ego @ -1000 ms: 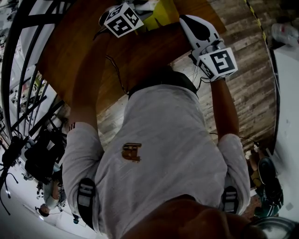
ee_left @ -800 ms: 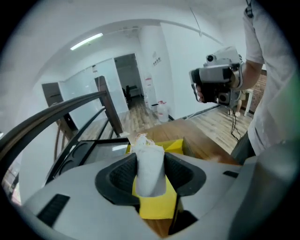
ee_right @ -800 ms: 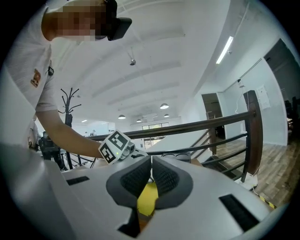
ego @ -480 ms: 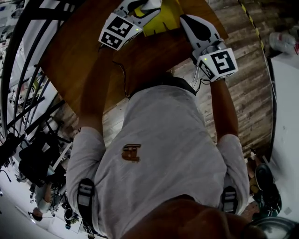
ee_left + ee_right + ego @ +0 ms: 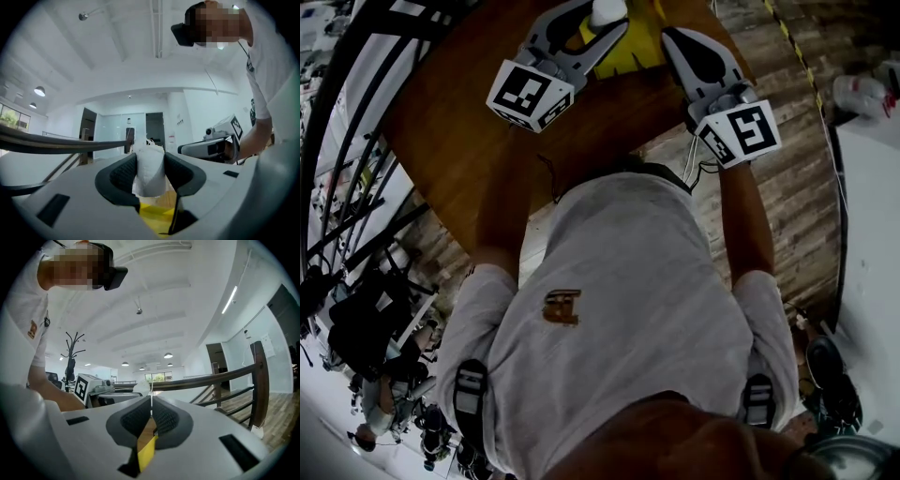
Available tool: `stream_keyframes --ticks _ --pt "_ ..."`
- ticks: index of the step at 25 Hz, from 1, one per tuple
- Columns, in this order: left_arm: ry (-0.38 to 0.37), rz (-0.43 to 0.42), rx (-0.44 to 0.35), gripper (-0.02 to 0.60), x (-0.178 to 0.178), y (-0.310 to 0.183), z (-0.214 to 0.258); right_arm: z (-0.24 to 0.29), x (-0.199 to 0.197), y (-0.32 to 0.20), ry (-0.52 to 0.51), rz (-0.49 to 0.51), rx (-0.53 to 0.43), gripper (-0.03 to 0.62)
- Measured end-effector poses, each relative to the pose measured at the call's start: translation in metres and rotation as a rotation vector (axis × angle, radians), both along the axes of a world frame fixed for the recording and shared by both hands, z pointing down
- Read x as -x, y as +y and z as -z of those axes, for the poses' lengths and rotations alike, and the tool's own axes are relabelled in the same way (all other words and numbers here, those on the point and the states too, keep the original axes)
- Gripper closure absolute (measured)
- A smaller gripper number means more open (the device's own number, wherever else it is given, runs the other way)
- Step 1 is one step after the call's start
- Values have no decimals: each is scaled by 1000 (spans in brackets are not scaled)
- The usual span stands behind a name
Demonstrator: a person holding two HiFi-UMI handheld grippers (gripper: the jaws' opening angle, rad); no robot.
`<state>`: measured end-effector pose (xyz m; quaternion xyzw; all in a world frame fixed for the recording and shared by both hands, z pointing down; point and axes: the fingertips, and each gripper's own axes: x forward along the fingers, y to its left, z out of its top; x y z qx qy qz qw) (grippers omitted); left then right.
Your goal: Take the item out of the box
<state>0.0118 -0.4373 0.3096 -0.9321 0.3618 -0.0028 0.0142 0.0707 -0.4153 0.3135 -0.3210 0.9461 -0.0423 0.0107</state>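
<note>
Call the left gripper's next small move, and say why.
Probably carry the white item sideways, off the yellow box, towards bare wooden table. The left gripper has its jaws clamped on the item. The item appears lifted above the box, whose yellow shows directly beneath the jaws, so it looks free to travel.

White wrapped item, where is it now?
The white wrapped item sits clamped in the left gripper at the head view's top centre, over the yellow box on the brown wooden table, with the right gripper beside it.
</note>
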Motion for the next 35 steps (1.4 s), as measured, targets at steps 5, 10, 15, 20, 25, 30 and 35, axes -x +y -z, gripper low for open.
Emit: stream_keyframes --ticks 5,10,15,20,25,30,35 --pt "111 24 -69 379 6 19 36 22 8 8 -49 17 -21 562" --pt "159 38 -97 379 0 37 45 32 6 21 -82 34 -44 562" --pt "171 34 -121 379 -4 51 51 43 5 34 -122 47 -67 562" --pt "180 36 -134 379 -6 57 54 45 5 40 -129 50 -85 562" --pt "176 25 -139 379 -11 61 55 46 2 42 -130 37 -90 562" --pt "179 16 -137 379 -15 62 54 45 -1 43 -121 29 -97 563" --pt "179 8 -134 379 -20 63 52 43 -5 46 -105 20 -106 563"
